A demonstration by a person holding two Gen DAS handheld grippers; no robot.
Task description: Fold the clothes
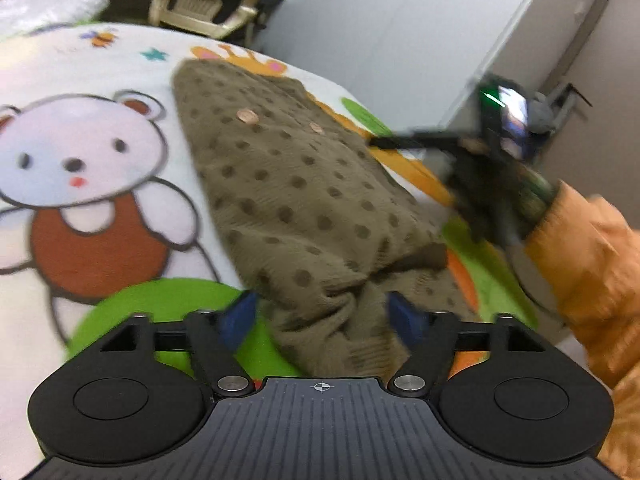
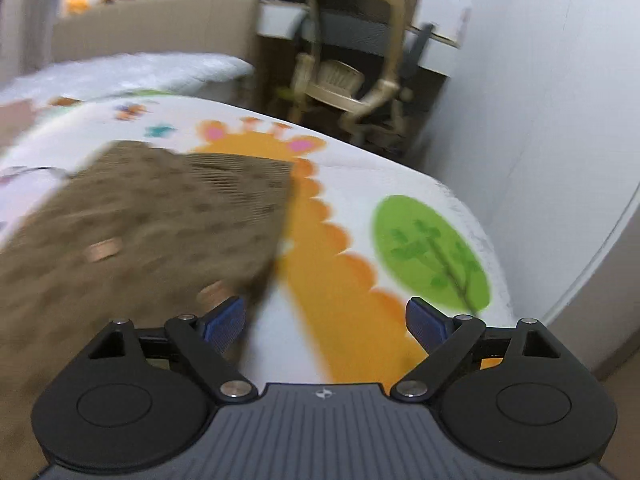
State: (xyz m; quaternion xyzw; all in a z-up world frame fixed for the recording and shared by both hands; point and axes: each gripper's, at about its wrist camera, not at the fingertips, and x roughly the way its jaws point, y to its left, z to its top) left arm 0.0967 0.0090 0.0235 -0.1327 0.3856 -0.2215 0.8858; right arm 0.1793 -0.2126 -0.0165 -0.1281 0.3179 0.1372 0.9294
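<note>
Closest in the left wrist view, the left gripper (image 1: 322, 312) hangs with its blue pads (image 1: 240, 318) spread apart, and a bunched fold of the brown dotted cardigan (image 1: 288, 184) lies between them. The pads are not pressed onto the cloth, so the gripper is released. The cardigan stretches away from there across the blanket (image 1: 48, 272), with two pale buttons (image 1: 247, 115) showing on its upper side. To its left the blanket carries a printed white bear in a red bib (image 1: 80, 168) above a green patch.

In the right wrist view, the right gripper (image 2: 326, 318) is likewise spread wide, grasping nothing. Its left pad (image 2: 224, 322) sits at the cardigan's near edge, though blur makes it impossible to tell whether they touch. Its right pad (image 2: 426, 324) is over bare blanket (image 2: 400, 168). The cardigan (image 2: 140, 232) lies flat to the left of an orange giraffe print (image 2: 320, 280), with its ribbed hem (image 2: 240, 180) at the far end. A green tree print (image 2: 432, 252) lies to the right.

From the left view, the right gripper (image 1: 380, 143) shows as a blurred dark shape held by an orange sleeve (image 1: 580, 252), just beside the cardigan's right edge.

Beyond the bed stand a cream chair (image 2: 348, 80) and a pale wall (image 2: 540, 120).
</note>
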